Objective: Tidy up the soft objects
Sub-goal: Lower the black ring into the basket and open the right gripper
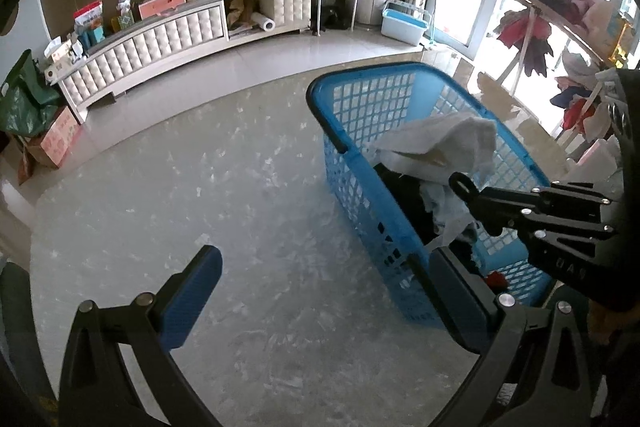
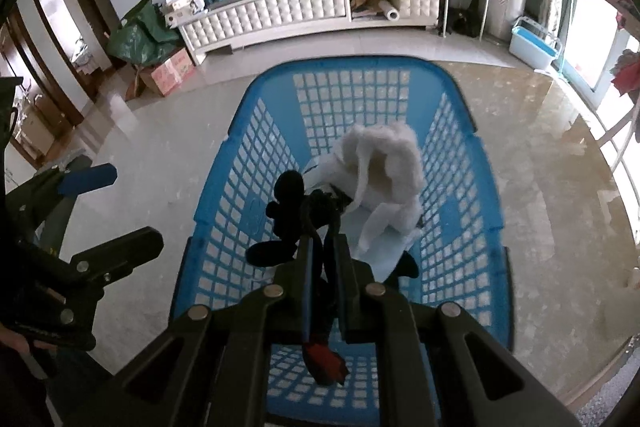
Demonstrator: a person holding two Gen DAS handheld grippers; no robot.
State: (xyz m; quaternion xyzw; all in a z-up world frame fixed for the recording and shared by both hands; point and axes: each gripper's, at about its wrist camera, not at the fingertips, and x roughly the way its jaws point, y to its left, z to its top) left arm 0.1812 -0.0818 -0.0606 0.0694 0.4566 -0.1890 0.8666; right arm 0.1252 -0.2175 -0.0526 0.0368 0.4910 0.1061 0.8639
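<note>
We see a blue lattice-walled laundry basket (image 2: 248,163) standing upright on the floor. Inside it, a crumpled white fluffy cloth (image 2: 384,167) lies heaped toward 12 o'clock. A dark garment (image 2: 288,211), bunched and hanging at 6 o'clock of the white cloth, shows a red patch (image 2: 326,363) below.

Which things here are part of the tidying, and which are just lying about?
Job:
blue basket
white cloth
black cloth, pinched by the right gripper
left gripper, open

Lying about:
white cabinet
cardboard box
green bag
</note>
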